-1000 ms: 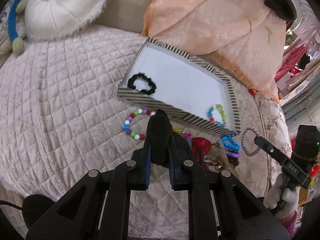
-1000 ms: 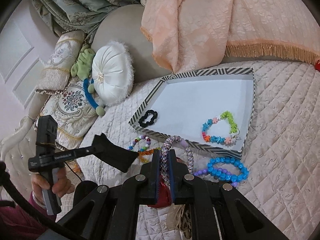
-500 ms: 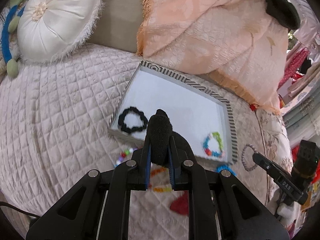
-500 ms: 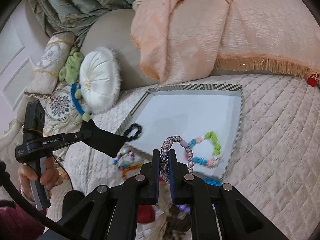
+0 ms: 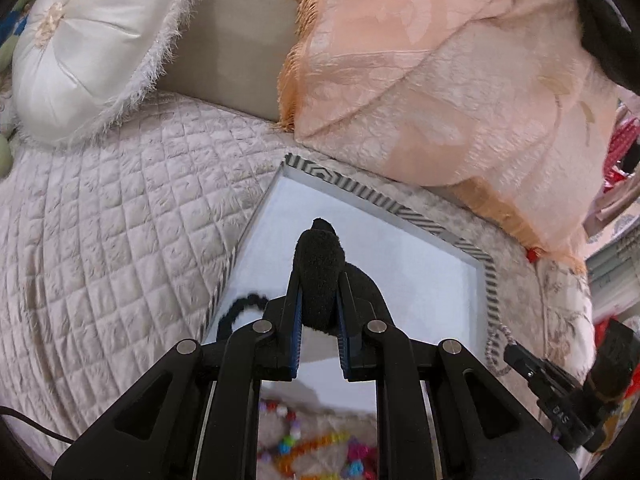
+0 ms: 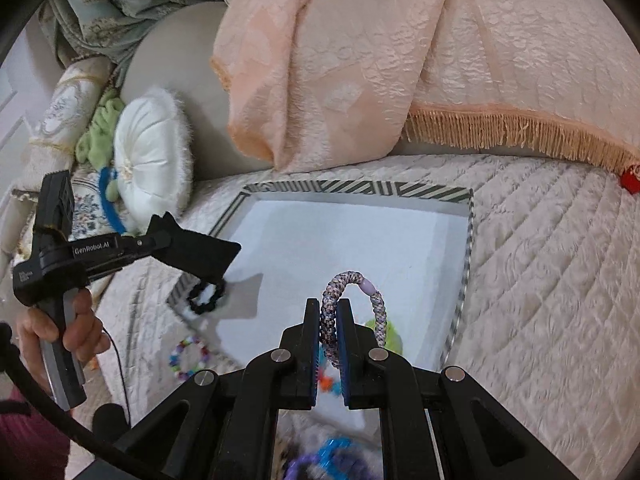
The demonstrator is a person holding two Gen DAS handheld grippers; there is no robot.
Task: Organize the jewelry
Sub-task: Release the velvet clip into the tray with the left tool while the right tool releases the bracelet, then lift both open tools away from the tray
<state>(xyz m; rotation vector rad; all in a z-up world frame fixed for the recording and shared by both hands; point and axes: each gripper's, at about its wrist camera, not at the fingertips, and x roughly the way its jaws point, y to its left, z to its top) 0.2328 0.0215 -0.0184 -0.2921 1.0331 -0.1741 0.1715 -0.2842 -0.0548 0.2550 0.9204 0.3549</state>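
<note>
My left gripper [image 5: 318,280] is shut on a black fuzzy scrunchie [image 5: 320,264], held over the white floor of the striped-rim tray [image 5: 404,208]. A black beaded bracelet [image 5: 236,308] lies in the tray's near left corner, partly hidden by my fingers. My right gripper [image 6: 330,320] is shut on a grey braided bracelet [image 6: 370,296] with a lilac bead, also above the tray [image 6: 356,190]. Below it a green and coloured bead bracelet [image 6: 386,334] lies in the tray. In the right wrist view the left gripper [image 6: 196,254] hangs over the black beaded bracelet [image 6: 206,298].
The tray rests on a quilted bedspread [image 5: 112,216]. A white round cushion [image 5: 88,40] and a peach fringed blanket [image 5: 440,72] lie behind it. Loose coloured bead bracelets [image 5: 316,448] lie in front of the tray, with another [image 6: 188,356] at its left. A person's hand [image 6: 68,328] holds the left gripper's handle.
Both grippers have moved forward from the loose jewellery in front of the tray to above the tray's floor, each keeping its hold. The tray now fills more of both views.
</note>
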